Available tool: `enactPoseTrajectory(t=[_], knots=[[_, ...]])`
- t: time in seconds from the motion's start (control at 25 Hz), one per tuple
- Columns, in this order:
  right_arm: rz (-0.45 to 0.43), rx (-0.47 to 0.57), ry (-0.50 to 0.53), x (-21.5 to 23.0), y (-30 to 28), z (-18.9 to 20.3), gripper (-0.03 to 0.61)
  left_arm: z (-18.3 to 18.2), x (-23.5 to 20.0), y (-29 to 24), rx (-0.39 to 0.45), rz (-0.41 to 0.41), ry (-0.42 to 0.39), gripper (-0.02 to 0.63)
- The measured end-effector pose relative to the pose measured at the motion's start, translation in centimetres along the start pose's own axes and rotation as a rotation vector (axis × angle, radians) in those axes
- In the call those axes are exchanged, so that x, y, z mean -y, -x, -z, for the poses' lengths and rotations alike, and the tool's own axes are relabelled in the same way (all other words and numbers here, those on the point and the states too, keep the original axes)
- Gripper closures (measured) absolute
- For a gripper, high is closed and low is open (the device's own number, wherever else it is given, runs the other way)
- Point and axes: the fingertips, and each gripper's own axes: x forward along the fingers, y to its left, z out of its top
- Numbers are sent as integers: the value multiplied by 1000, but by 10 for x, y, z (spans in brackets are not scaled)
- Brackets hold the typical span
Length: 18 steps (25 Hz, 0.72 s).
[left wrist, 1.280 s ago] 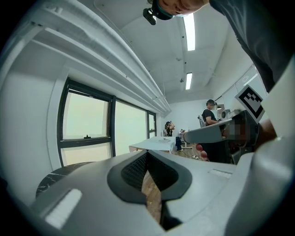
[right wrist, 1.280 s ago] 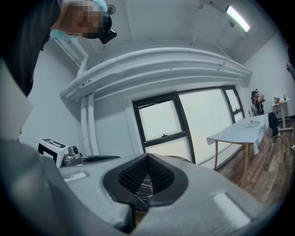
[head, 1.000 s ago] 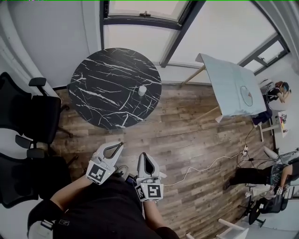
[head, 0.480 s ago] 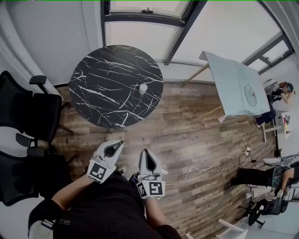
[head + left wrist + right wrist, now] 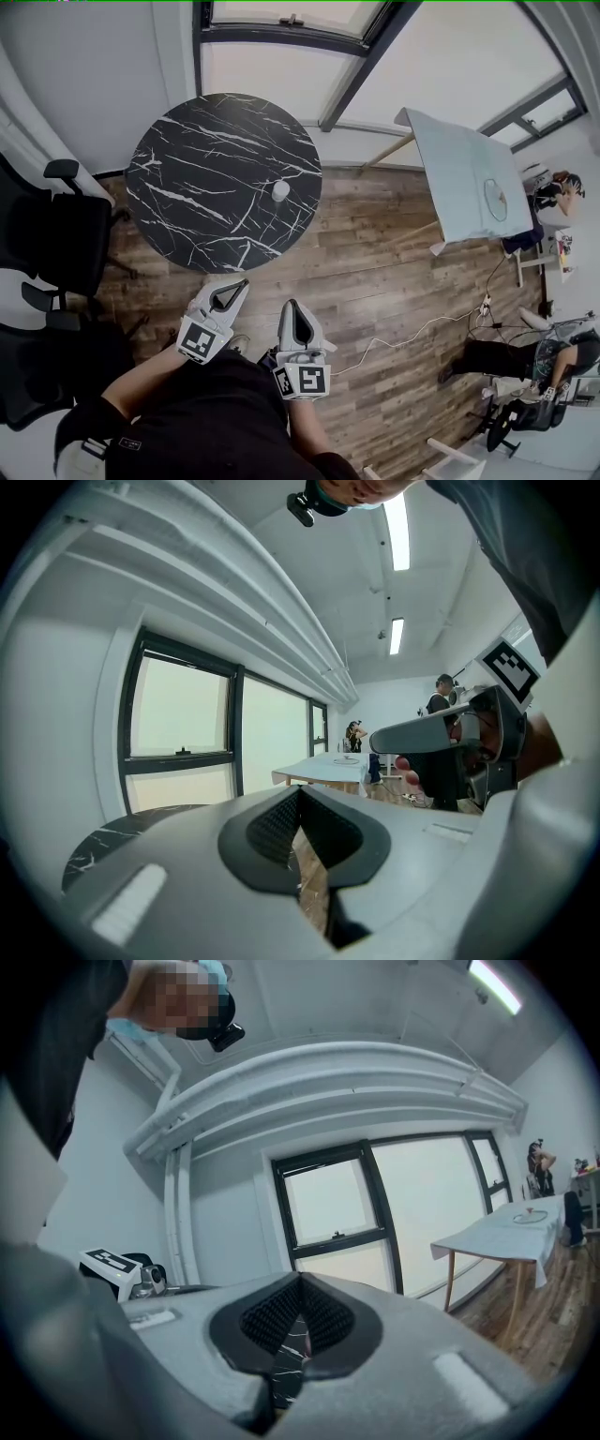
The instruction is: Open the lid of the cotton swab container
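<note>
A small white cotton swab container (image 5: 280,191) stands on the right part of the round black marble table (image 5: 202,169) in the head view. Both grippers are held close to the person's body, well short of the table. My left gripper (image 5: 240,284) points up toward the table, shut and empty. My right gripper (image 5: 286,307) sits beside it, also shut with nothing between its pads. In the left gripper view the jaws (image 5: 298,794) meet with only floor showing past them. In the right gripper view the shut jaws (image 5: 300,1281) frame a sliver of the marble table (image 5: 292,1342).
Black office chairs (image 5: 56,234) stand left of the table. A white rectangular table (image 5: 466,178) stands at the right near the windows. A cable (image 5: 412,333) runs across the wooden floor. Other people (image 5: 553,361) are at the far right.
The head view has shifted slightly, so the table and container sit a little lower left. Both grippers stay shut and close to the body.
</note>
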Motion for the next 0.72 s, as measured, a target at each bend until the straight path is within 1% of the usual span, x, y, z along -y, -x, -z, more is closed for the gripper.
enactPoseTrajectory(t=[0.48, 0.72], knots=[[25, -29, -2, -1, -89, -3, 578, 7, -76, -45, -8, 34, 35, 612], [48, -36, 9, 1, -126, -9, 578, 16, -107, -64, -2, 51, 20, 612]])
